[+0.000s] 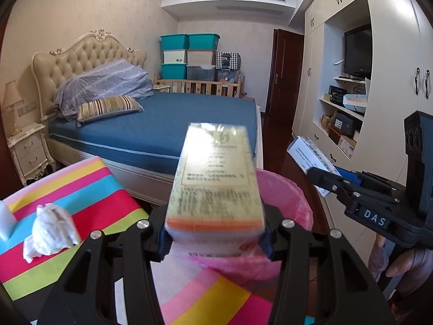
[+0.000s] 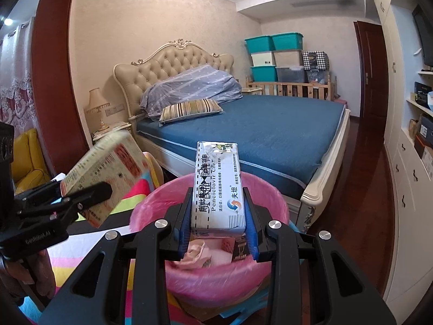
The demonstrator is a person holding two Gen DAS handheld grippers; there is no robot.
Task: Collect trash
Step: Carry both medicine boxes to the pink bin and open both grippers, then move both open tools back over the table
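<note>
My left gripper (image 1: 215,239) is shut on a yellow-green carton with an orange band (image 1: 215,178), held near the left rim of a bin lined with a pink bag (image 1: 286,205). The same carton (image 2: 108,173) shows at the left of the right wrist view, in the left gripper (image 2: 81,192). My right gripper (image 2: 219,233) is shut on a white medicine box with blue print (image 2: 216,187), directly above the pink-lined bin (image 2: 273,246), which holds pink and dark scraps. In the left wrist view that white box (image 1: 308,154) and right gripper (image 1: 328,180) sit at the right. A crumpled white tissue (image 1: 51,230) lies on the striped surface.
The colourful striped table top (image 1: 89,189) borders the bin on the left. A bed with a blue cover (image 2: 270,135) stands just behind the bin. White cupboards with shelves (image 1: 338,108) line the right side over dark wooden floor (image 2: 379,203). A person's hand (image 1: 411,265) holds the right gripper.
</note>
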